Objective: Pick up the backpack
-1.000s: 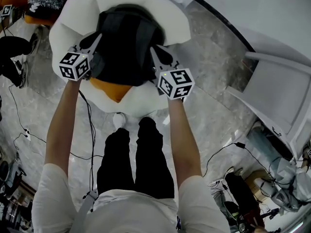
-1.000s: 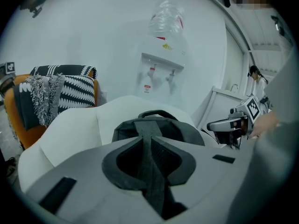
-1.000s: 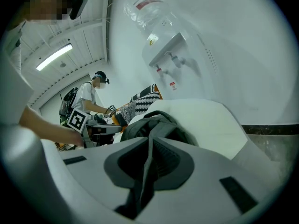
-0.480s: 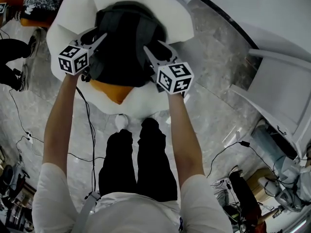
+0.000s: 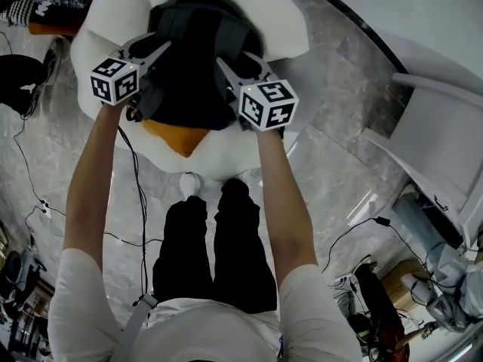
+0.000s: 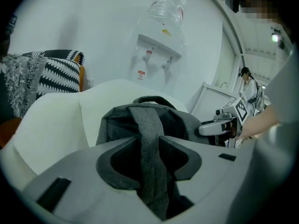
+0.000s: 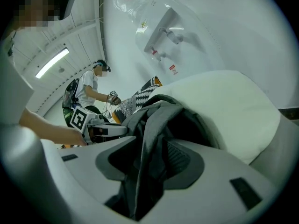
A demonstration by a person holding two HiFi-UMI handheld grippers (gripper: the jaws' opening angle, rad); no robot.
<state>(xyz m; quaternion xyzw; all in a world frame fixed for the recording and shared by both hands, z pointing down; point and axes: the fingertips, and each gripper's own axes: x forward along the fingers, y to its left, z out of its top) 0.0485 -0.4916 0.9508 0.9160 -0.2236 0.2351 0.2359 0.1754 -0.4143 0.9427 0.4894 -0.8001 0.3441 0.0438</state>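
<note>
Backpack (image 5: 192,59) on white chair (image 5: 226,153). Left strap (image 6: 148,139) is straddled by parted jaws of left gripper (image 5: 153,46); right strap (image 7: 152,134) by opening jaws of right gripper (image 5: 235,62).

Backpack (image 5: 192,74) underside hidden; white chair (image 5: 283,21) cut off at top.

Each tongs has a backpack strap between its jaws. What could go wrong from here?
1. The left tongs stand open with a grey strap between them, unpressed; lifting now would leave the backpack behind.
2. The right tongs are opening, with the other strap between them; that loose fabric might slip out on closing.
</note>
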